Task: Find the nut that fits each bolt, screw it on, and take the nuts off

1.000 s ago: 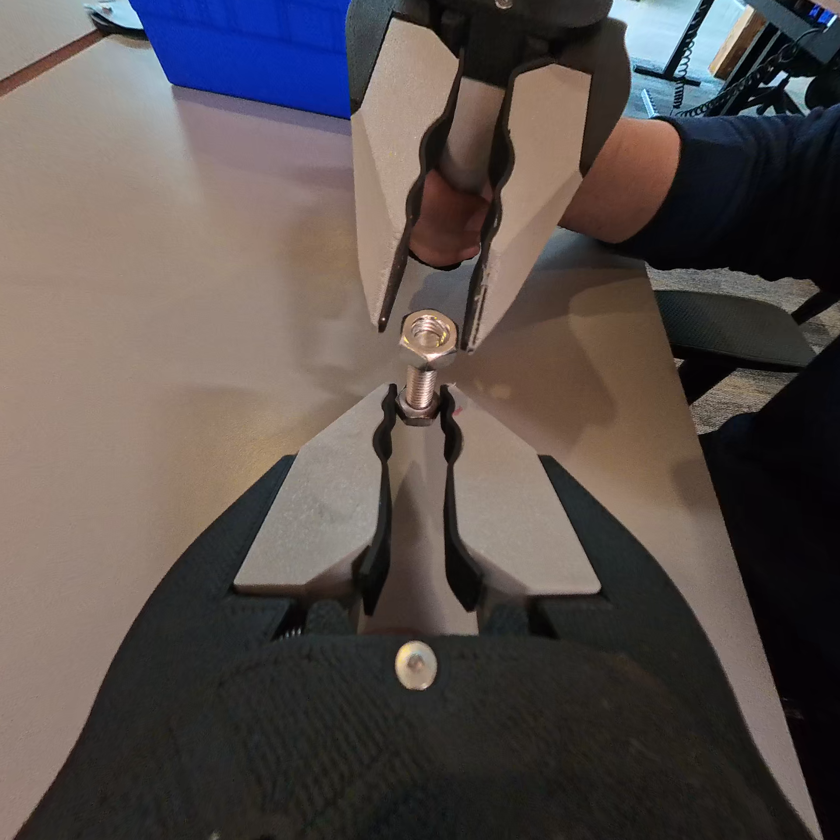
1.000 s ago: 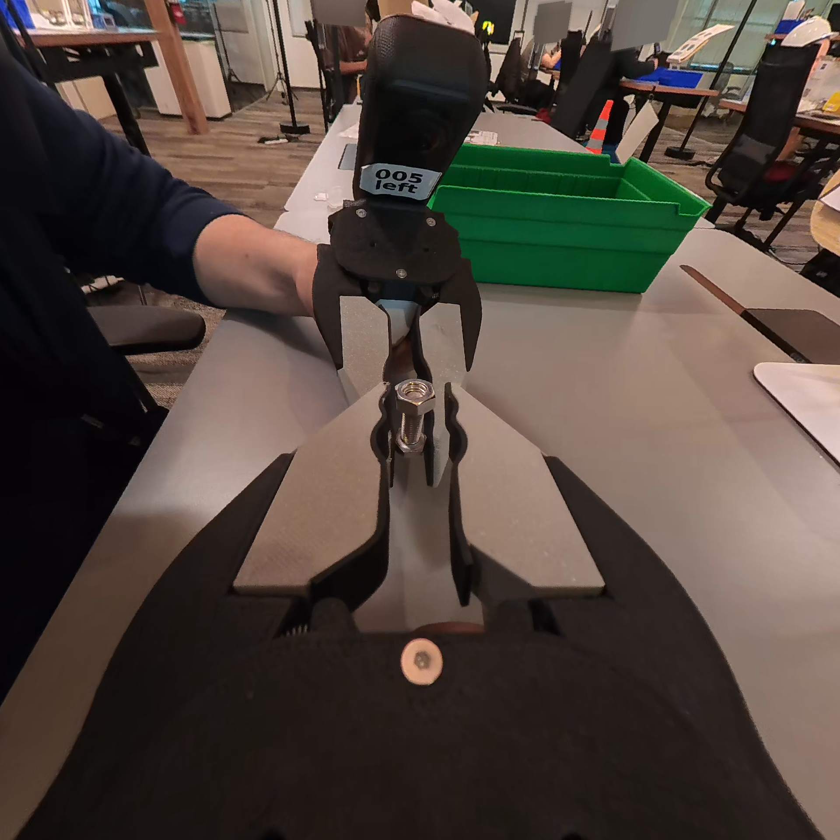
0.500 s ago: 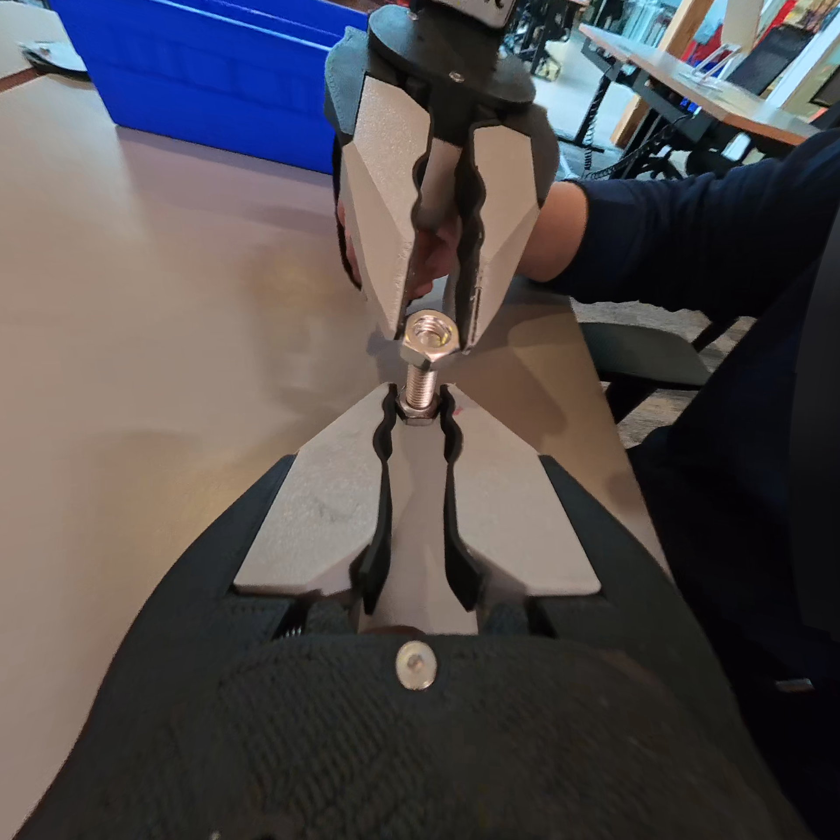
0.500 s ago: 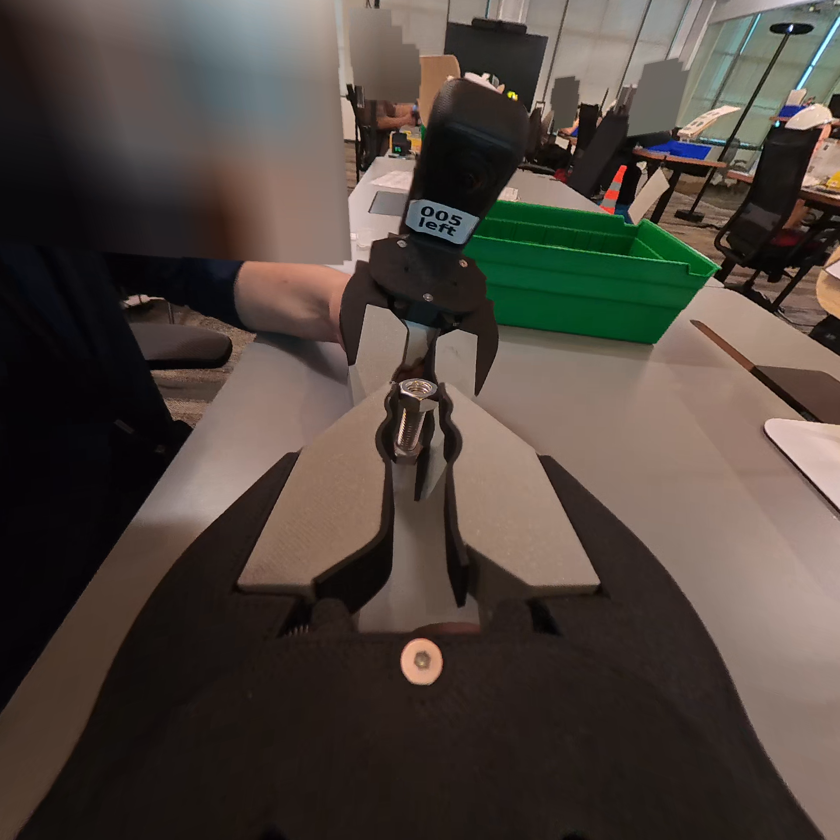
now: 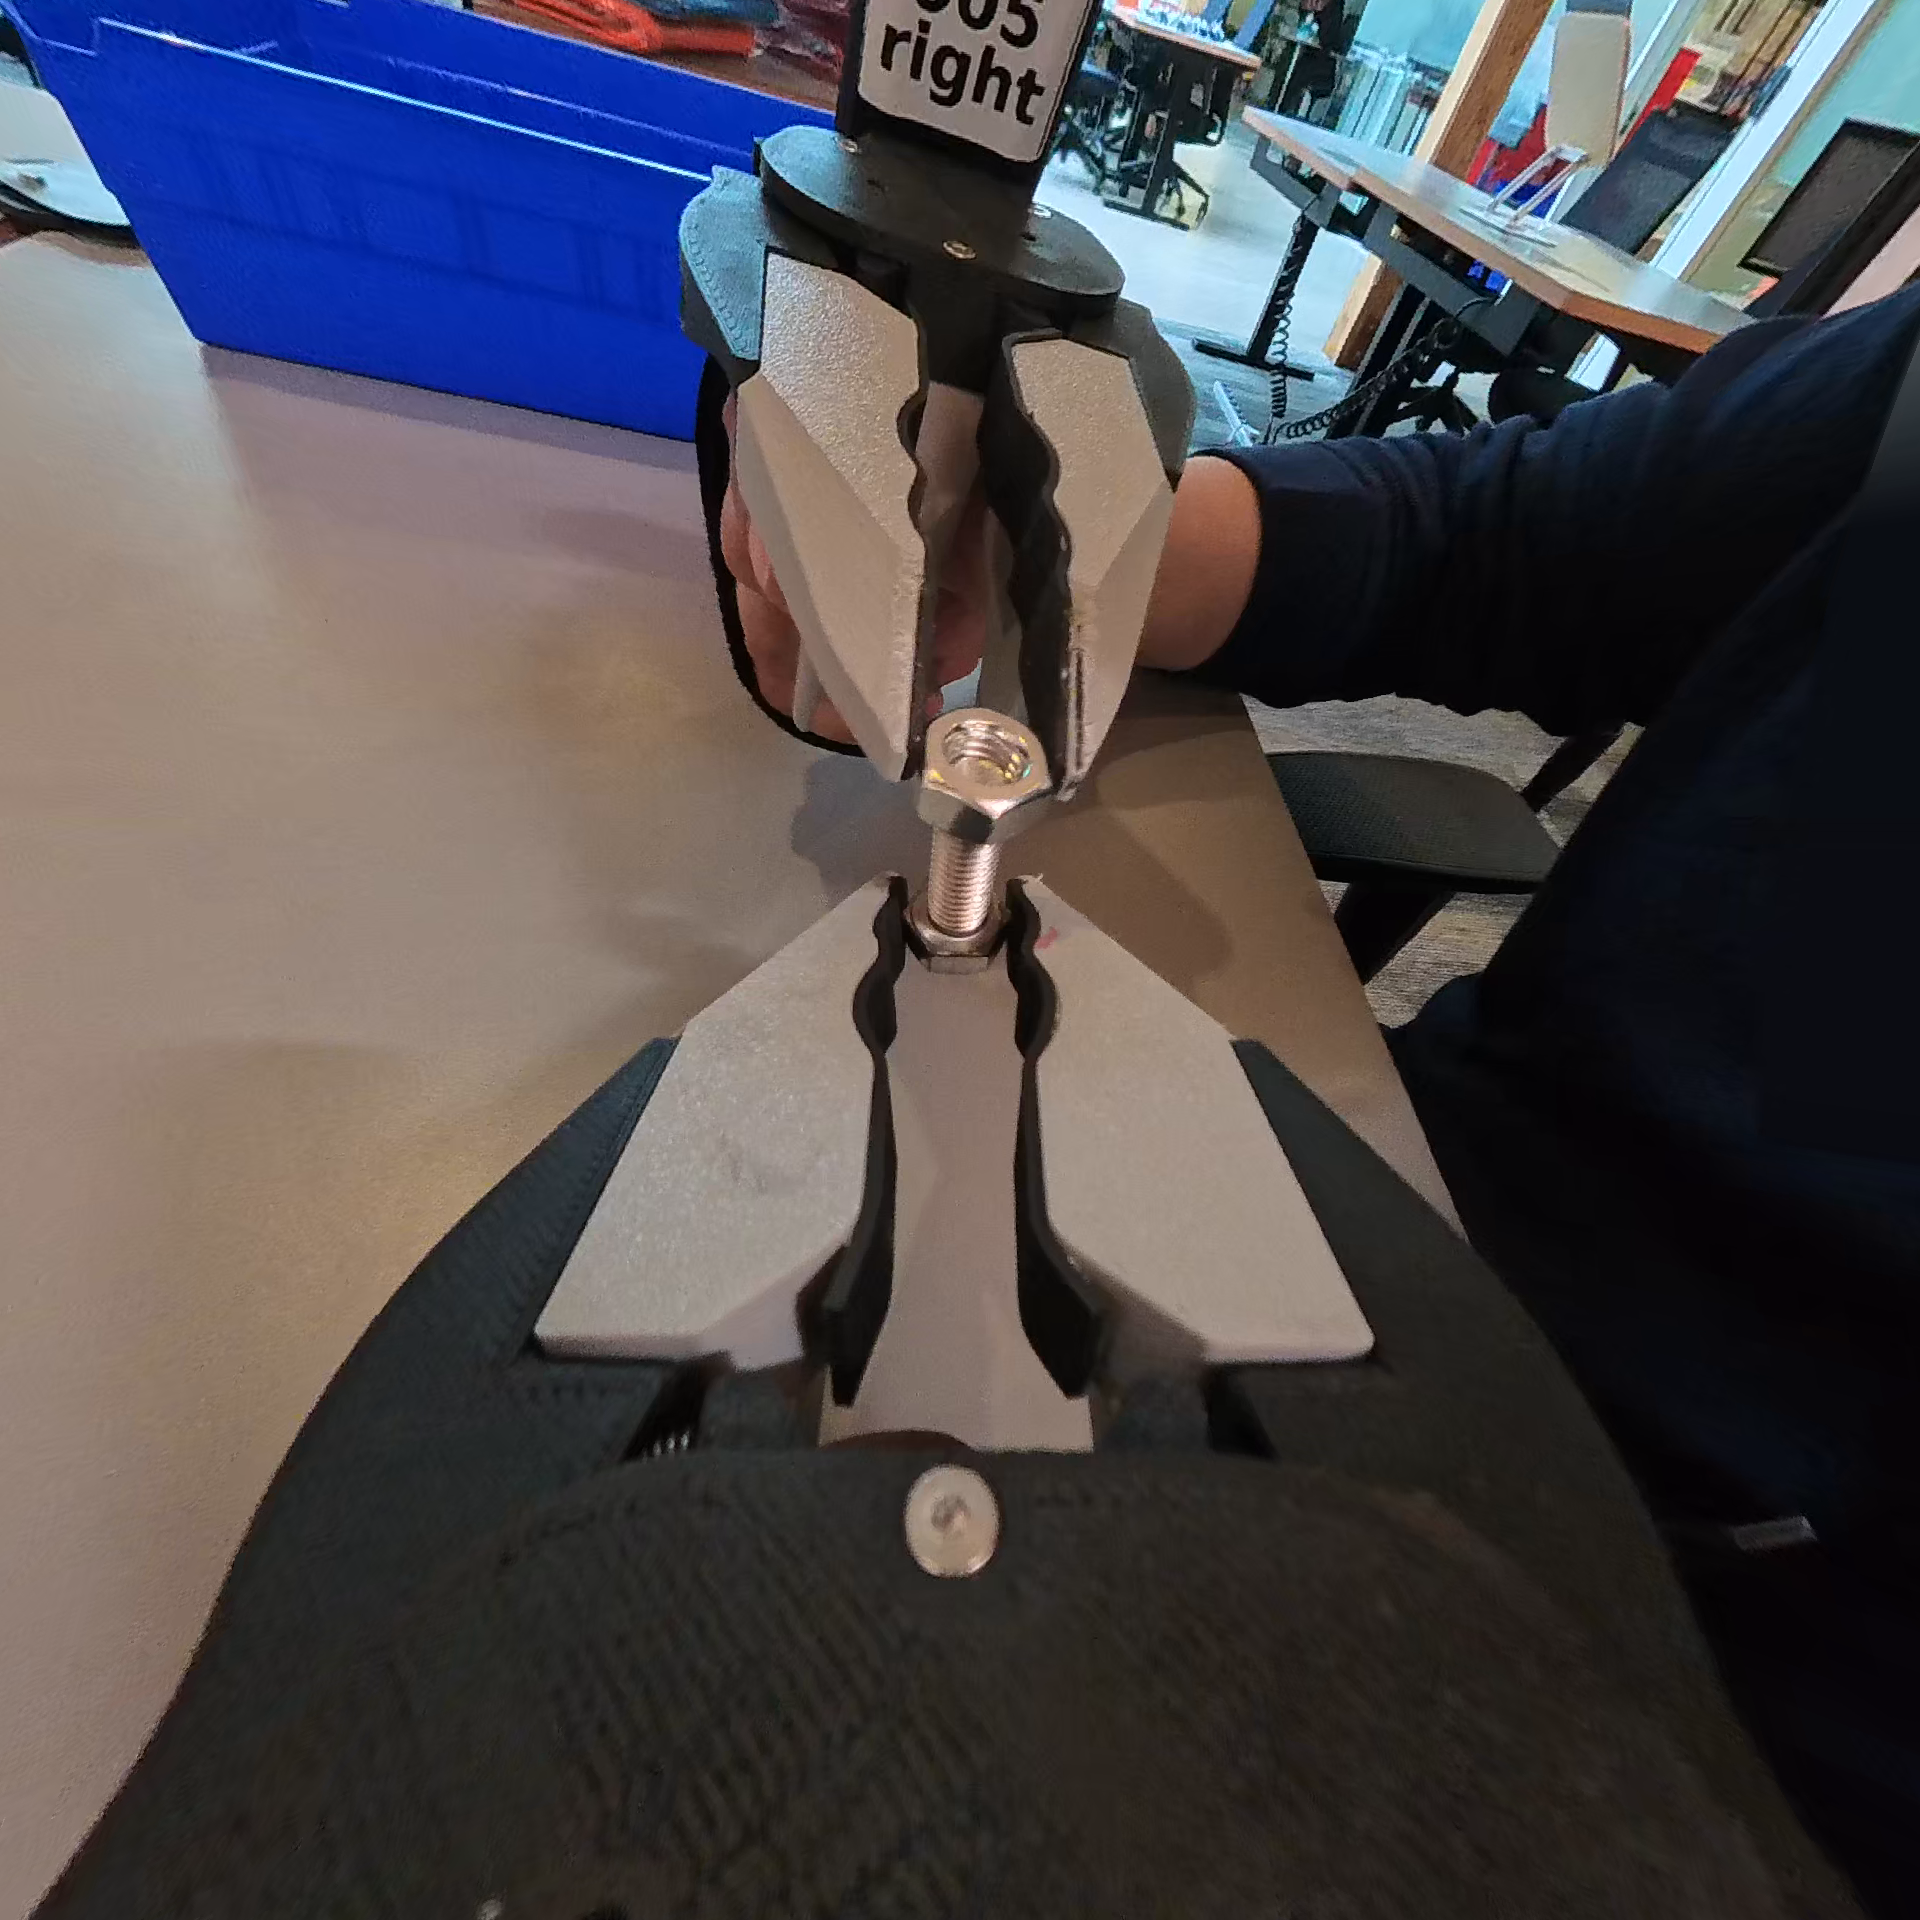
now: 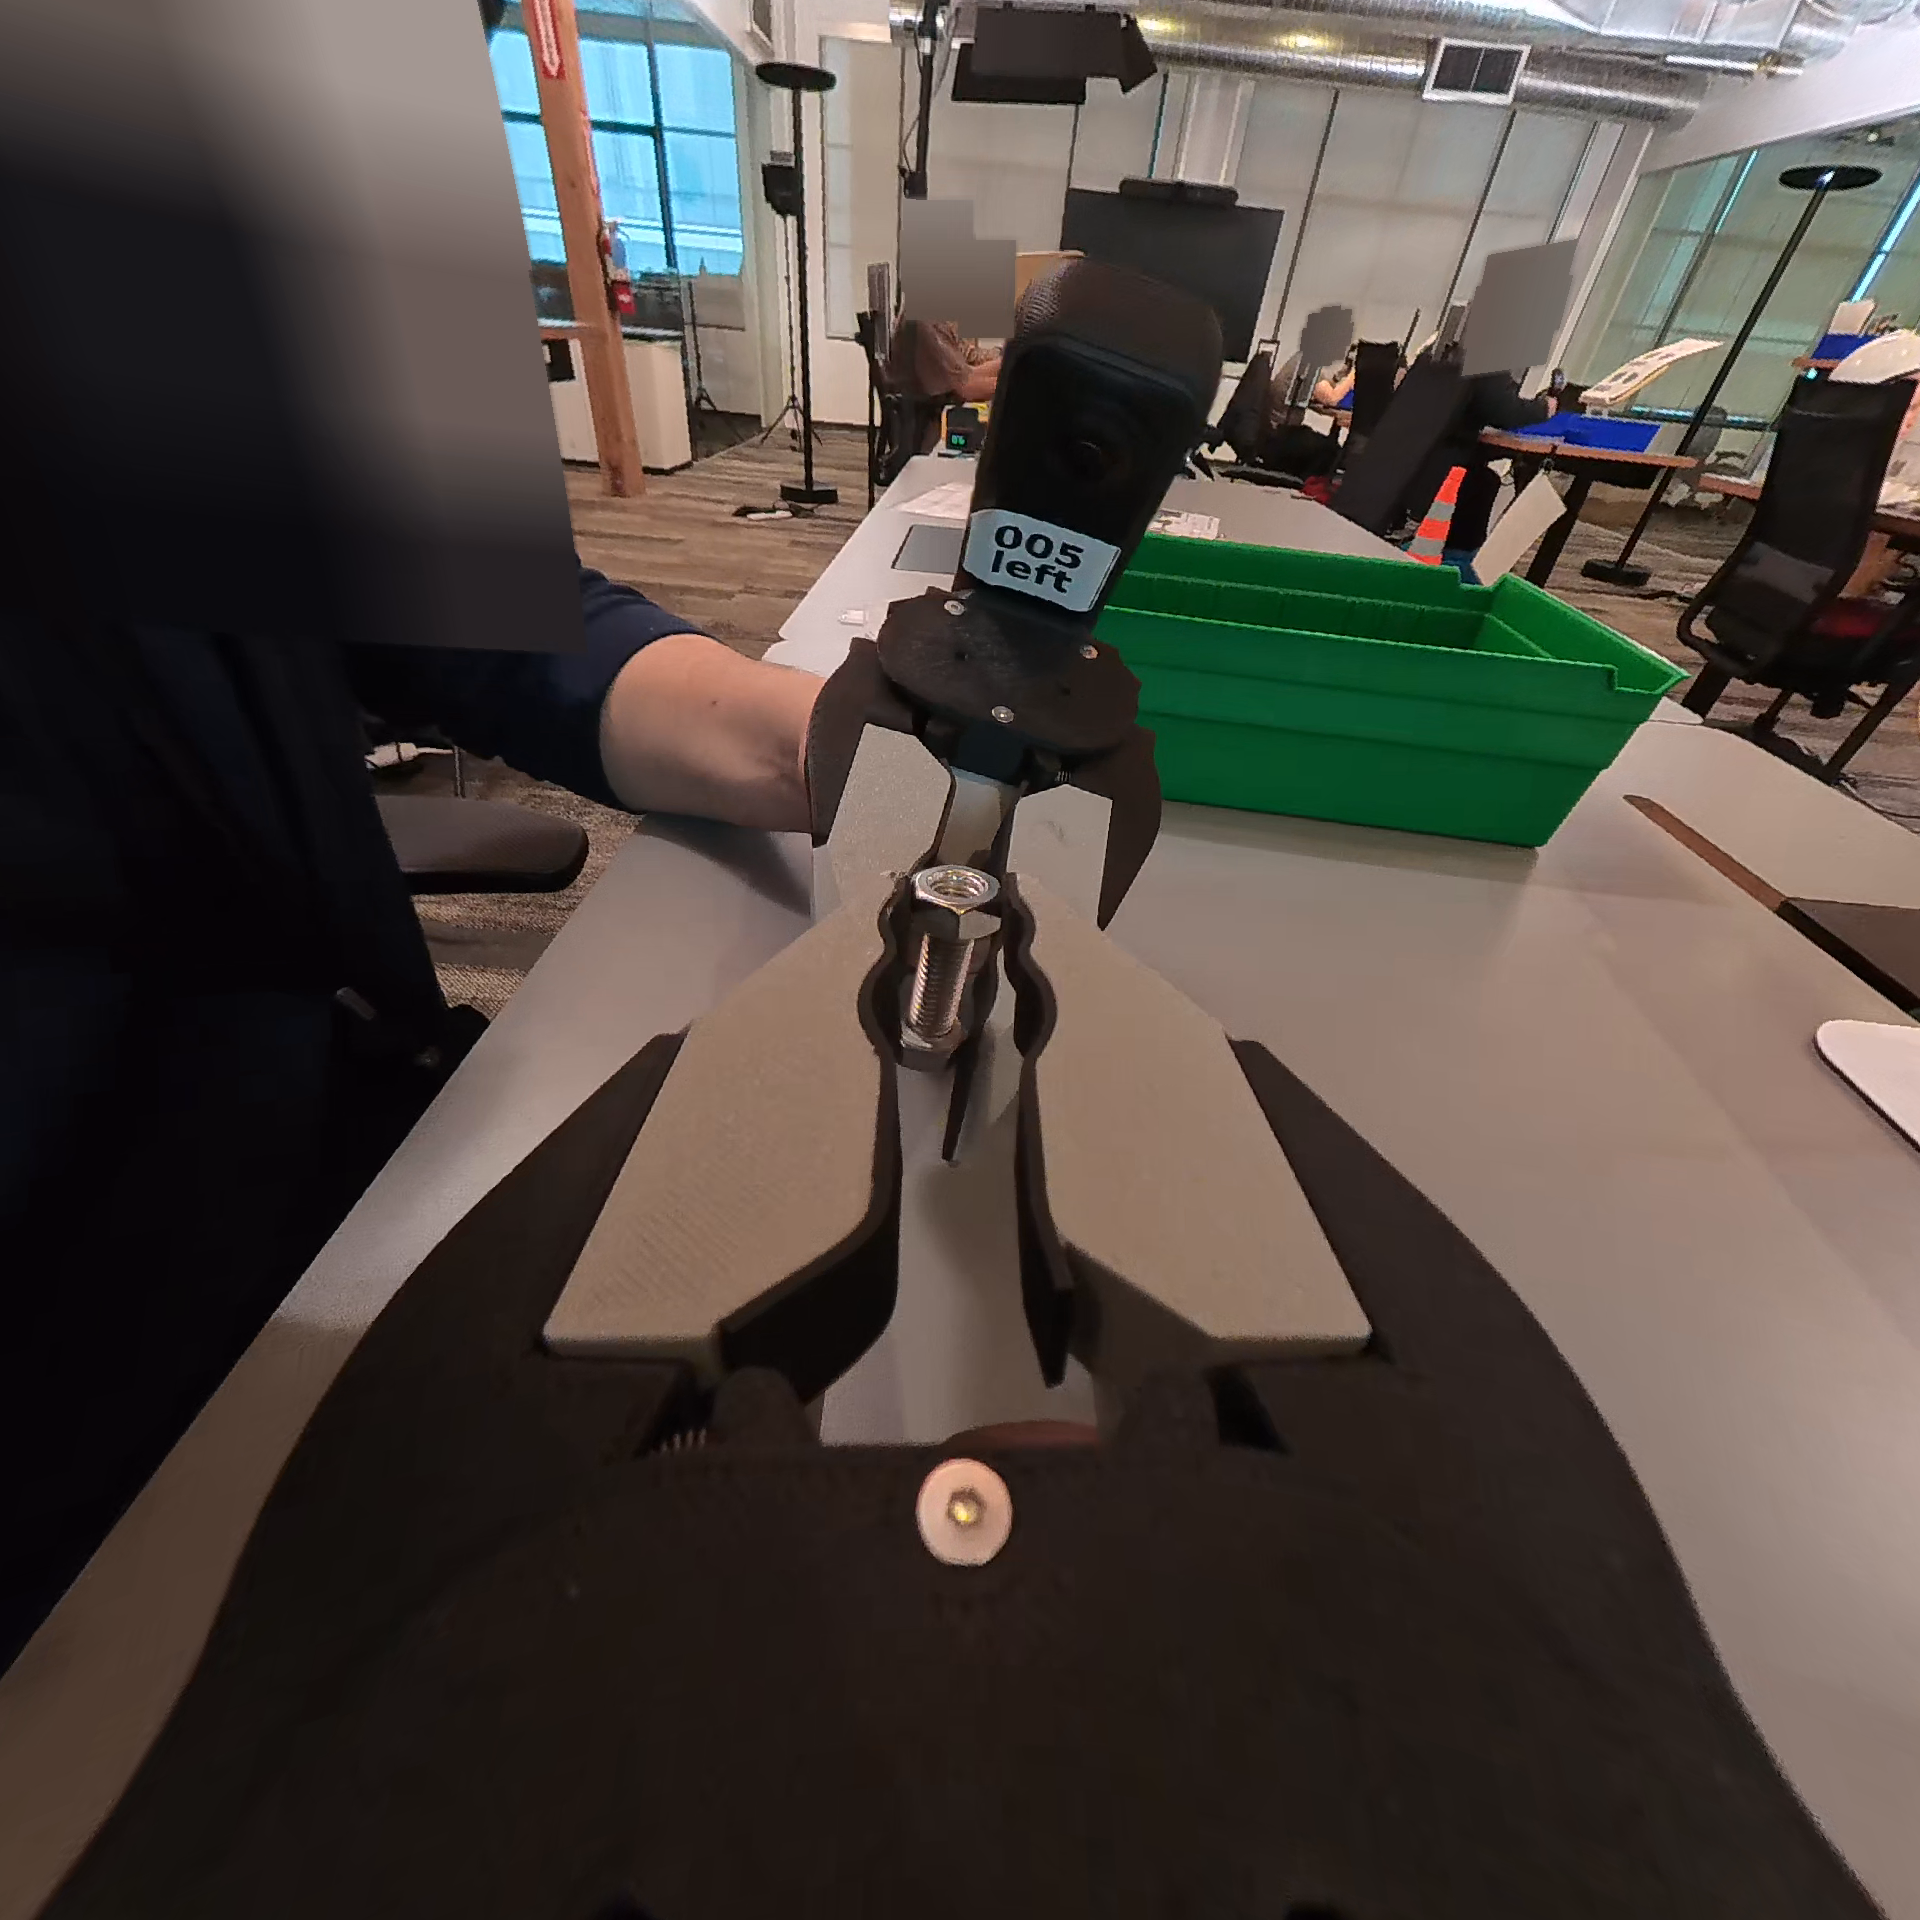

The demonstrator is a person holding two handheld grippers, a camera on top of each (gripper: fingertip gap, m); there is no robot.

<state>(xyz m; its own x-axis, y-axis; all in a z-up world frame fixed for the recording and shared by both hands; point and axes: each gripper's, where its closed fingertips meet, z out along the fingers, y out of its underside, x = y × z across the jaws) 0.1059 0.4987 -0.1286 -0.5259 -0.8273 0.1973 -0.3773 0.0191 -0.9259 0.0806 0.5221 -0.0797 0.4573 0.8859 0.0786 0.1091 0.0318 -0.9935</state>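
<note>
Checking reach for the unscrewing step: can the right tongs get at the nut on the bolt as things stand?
Probably yes. The right tongs already close on the hex nut at the bolt's tip, while the left tongs clamp only the bolt head, leaving the shank between them clear.

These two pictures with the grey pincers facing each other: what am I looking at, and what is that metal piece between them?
There is no robot here. A person holds a hand-held gripper in each hand, and each carries a camera looking along its two fingers. So each picture shows its own gripper large at the bottom and the other one opposite. The left hand-held gripper clamps the head of a silver bolt. The right hand-held gripper is closed on the nut at the end of that bolt. Both are raised above a grey table. A blue bin and a green bin stand on it.
</note>
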